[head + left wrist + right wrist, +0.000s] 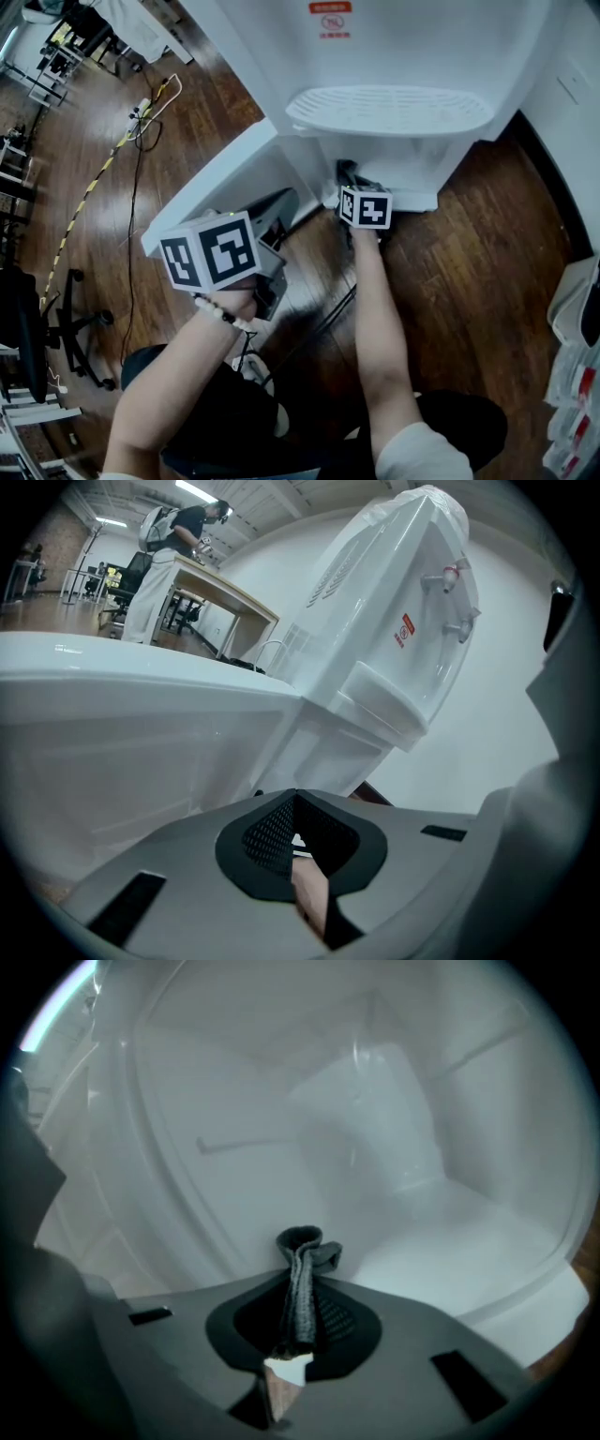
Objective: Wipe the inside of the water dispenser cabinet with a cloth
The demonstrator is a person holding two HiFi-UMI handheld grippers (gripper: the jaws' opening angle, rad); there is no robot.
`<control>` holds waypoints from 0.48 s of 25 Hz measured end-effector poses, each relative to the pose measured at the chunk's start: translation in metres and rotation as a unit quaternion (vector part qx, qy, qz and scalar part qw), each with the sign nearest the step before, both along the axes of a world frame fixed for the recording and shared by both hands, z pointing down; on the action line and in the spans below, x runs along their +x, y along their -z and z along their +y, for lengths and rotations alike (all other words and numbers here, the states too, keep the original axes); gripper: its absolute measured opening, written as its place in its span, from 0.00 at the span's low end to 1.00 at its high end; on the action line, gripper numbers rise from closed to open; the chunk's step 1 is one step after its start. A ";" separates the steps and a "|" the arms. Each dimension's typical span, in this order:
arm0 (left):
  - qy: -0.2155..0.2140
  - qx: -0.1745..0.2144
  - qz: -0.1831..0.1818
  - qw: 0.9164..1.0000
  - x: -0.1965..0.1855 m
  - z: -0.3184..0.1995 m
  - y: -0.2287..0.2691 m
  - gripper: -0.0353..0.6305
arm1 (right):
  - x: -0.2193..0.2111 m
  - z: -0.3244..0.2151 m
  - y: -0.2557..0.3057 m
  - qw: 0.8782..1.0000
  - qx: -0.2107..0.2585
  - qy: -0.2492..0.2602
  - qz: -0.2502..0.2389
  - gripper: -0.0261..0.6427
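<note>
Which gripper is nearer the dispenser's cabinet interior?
Right. The right gripper, shut on the cloth, reaches into the cabinet; the left gripper, shut, hangs outside by the open door.

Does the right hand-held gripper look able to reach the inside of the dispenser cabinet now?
Probably yes: the cabinet door stands open, and the right hand-held gripper, shut on the dark cloth, faces the white cabinet interior with nothing between.

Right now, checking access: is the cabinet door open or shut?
Open: the door stands swung out, and the right tongs hold the cloth inside the cabinet.
</note>
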State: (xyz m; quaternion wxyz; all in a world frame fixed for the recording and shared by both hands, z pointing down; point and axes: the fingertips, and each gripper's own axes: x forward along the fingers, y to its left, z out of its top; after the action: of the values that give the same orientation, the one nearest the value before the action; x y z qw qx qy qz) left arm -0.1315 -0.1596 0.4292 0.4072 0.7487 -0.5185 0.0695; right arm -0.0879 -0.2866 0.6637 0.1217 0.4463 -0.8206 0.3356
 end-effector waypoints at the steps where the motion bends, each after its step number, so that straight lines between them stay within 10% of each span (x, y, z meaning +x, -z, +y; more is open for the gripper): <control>1: 0.001 0.000 -0.001 1.000 0.000 0.000 0.000 0.05 | 0.000 -0.002 0.006 1.000 0.014 0.000 -0.020 0.09; 12: -0.005 0.003 -0.002 1.000 0.008 -0.004 -0.001 0.05 | -0.001 -0.013 0.131 0.969 0.213 0.061 -0.110 0.09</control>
State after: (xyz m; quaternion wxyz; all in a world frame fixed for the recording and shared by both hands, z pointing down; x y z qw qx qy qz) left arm -0.1239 -0.1641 0.4302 0.4035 0.7524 -0.5159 0.0707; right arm -0.0889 -0.2993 0.5330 -0.0473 0.3708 -0.9074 0.1919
